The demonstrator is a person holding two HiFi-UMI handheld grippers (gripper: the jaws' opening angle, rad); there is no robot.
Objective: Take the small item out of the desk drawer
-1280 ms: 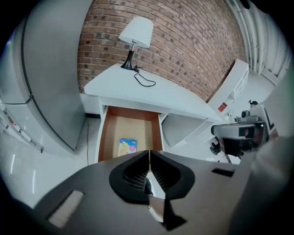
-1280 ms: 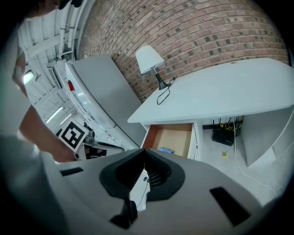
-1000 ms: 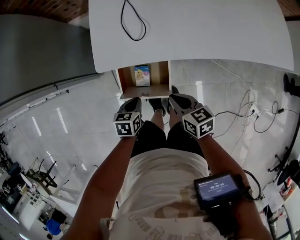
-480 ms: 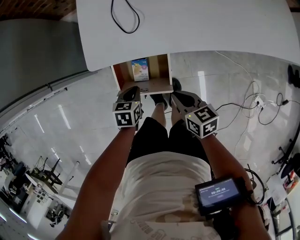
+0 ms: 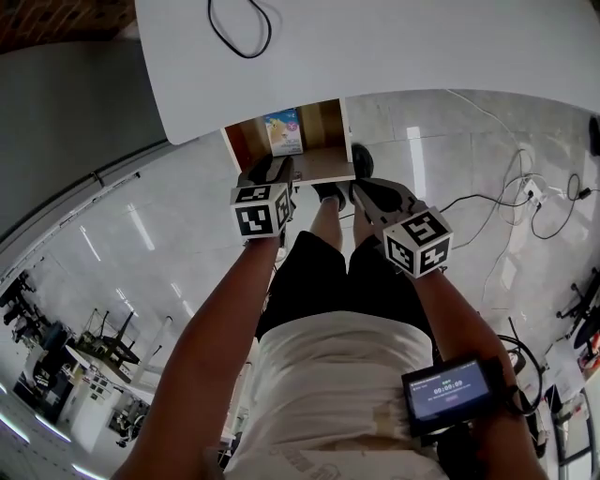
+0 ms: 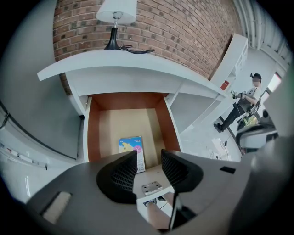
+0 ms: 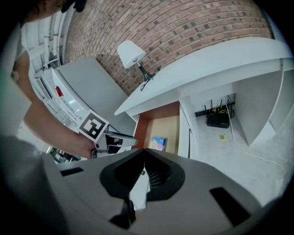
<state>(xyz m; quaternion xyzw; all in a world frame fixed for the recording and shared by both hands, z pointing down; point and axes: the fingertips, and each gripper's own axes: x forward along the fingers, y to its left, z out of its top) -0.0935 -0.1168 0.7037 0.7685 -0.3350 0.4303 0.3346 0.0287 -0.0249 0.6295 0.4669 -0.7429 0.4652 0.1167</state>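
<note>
The desk drawer [image 5: 326,172] stands pulled out under the white desktop. A small blue and yellow packet [image 5: 284,133] lies flat on its wooden floor [image 6: 120,123]. My left gripper [image 5: 273,170] hangs over the drawer's front edge, pointing steeply down. Its jaws have just been opening, and my left gripper [image 6: 149,159] is open with only the drawer's front edge seen in the gap. The packet [image 6: 132,148] lies just beyond its left jaw. My right gripper [image 5: 365,191] is to the right of the drawer front, and my right gripper [image 7: 143,152] is shut and empty. The packet [image 7: 158,143] shows beyond it.
A black cable [image 5: 239,28] lies on the desktop, and a white lamp [image 6: 117,11] stands at its back by a brick wall. My shoes [image 5: 330,193] are under the drawer front. Loose cables [image 5: 506,202] trail on the tiled floor at the right, with a router [image 7: 217,120] under the desk.
Both grippers have moved closer to the drawer front. The left one now sits at its front edge with its jaws apart. The packet has not moved.
</note>
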